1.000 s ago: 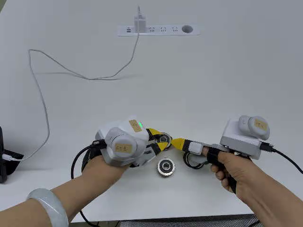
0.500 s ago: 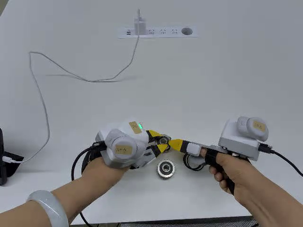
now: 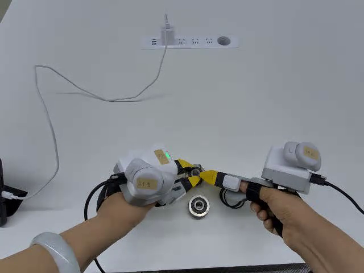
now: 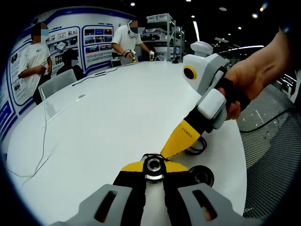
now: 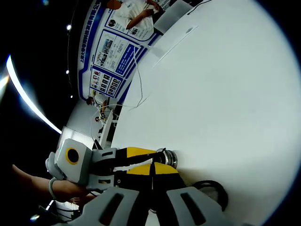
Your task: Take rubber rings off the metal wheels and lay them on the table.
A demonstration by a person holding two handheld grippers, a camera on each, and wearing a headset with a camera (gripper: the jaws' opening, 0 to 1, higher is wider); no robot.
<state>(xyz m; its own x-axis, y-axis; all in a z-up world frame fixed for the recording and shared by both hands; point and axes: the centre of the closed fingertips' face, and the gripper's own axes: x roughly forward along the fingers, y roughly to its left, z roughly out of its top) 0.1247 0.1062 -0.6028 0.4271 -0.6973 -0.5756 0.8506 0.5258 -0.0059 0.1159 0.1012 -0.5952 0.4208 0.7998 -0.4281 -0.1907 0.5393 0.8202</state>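
**On the white table (image 3: pixel 256 102), tip to tip**

Closed tight on a metal wheel (image 4: pixel 154 165): the left gripper (image 4: pixel 154 168). Against that wheel's rim, the right gripper (image 3: pixel 206 176), jaws pinched together. Just beside both tips, a second wheel (image 3: pixel 198 206); close under the right gripper's jaws, a loose rubber ring (image 3: pixel 230 199).

In the left hand (image 3: pixel 120 207), the left gripper (image 3: pixel 190 172) had its jaws clamped on a small metal wheel (image 4: pixel 154 165), the right gripper (image 3: pixel 208 177) in the right hand (image 3: pixel 280 209) pointed leftward, jaws pressed together, tip met the left gripper's, both hands sat low and close.
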